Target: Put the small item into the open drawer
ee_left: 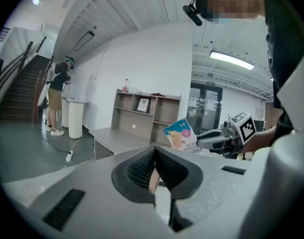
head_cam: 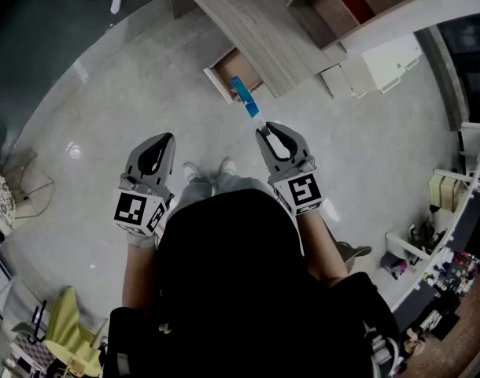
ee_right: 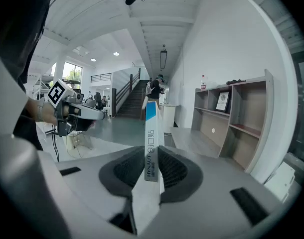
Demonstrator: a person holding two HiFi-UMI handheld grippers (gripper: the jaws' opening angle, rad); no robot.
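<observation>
My right gripper (head_cam: 262, 132) is shut on a small flat blue-and-white box (head_cam: 245, 98), which sticks out forward from its pads. In the right gripper view the box (ee_right: 151, 142) stands edge-on between the two ribbed pads of the right gripper (ee_right: 152, 169). The open drawer (head_cam: 238, 71) juts from the grey desk (head_cam: 248, 18) just beyond the box's tip. My left gripper (head_cam: 164, 140) hangs to the left over the floor, shut with nothing in it (ee_left: 154, 172). From the left gripper view the box (ee_left: 182, 135) shows its printed face.
A shelf unit (ee_left: 142, 114) stands behind the desk. A white cabinet (head_cam: 388, 61) sits to the desk's right. A power strip (head_cam: 116, 2) lies on the floor. A person (ee_left: 57, 96) stands far off by a white bin, near a staircase (ee_left: 20, 91). A yellow chair (head_cam: 67, 333) is behind me.
</observation>
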